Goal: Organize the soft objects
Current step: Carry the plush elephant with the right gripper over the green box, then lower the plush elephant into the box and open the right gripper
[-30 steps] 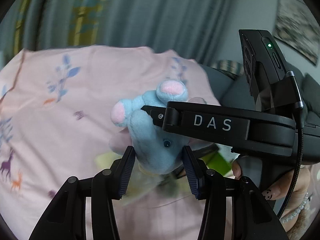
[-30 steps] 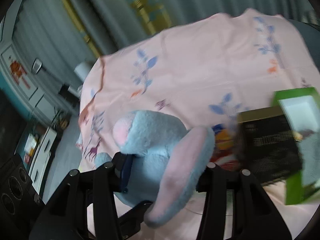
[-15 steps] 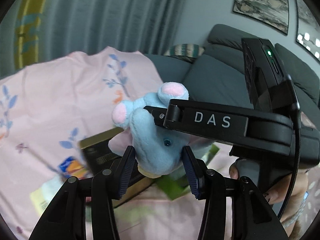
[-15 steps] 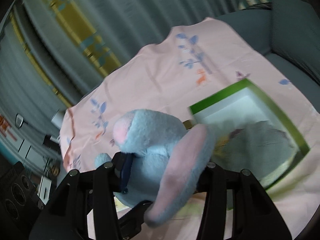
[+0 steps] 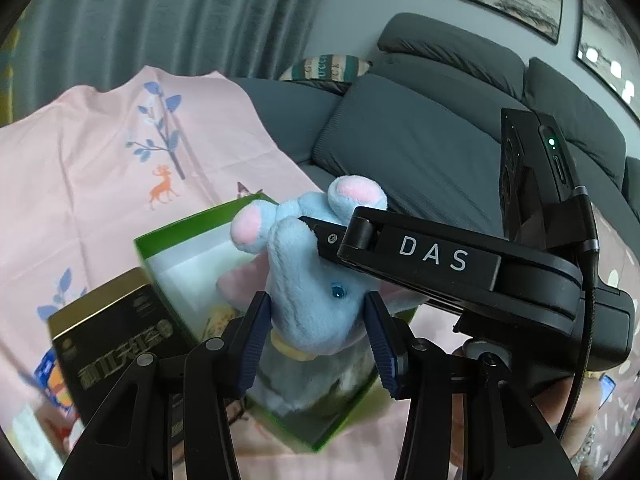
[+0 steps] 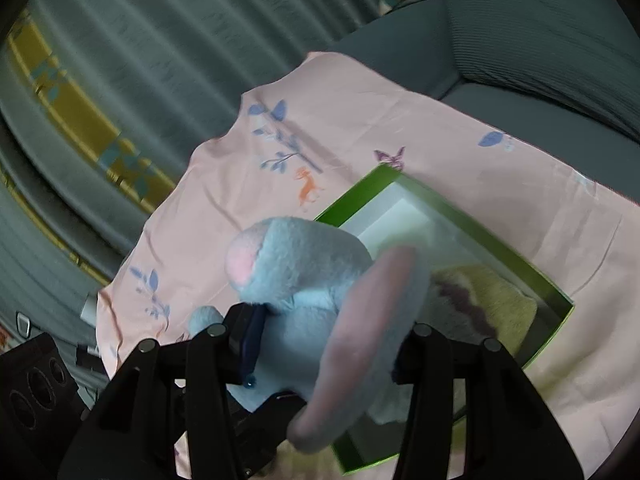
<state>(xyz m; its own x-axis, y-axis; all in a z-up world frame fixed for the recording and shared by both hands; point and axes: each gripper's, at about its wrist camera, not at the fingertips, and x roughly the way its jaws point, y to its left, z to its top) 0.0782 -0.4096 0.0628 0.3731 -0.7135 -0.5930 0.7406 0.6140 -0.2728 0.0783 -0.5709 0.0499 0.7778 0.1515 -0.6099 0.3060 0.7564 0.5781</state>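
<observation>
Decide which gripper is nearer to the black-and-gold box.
Left. The left gripper, shut on the blue plush elephant, hangs right beside the black-and-gold box; the right gripper grips the toy from its far side, away from that box.

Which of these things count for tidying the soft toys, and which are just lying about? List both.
Part of the job:
- blue plush elephant, clamped by both the left gripper and the right gripper
- green box, open below it
- plush toy already in the box

Just lying about:
- black and gold box
- pink printed cloth
- grey sofa
- striped cushion
</observation>
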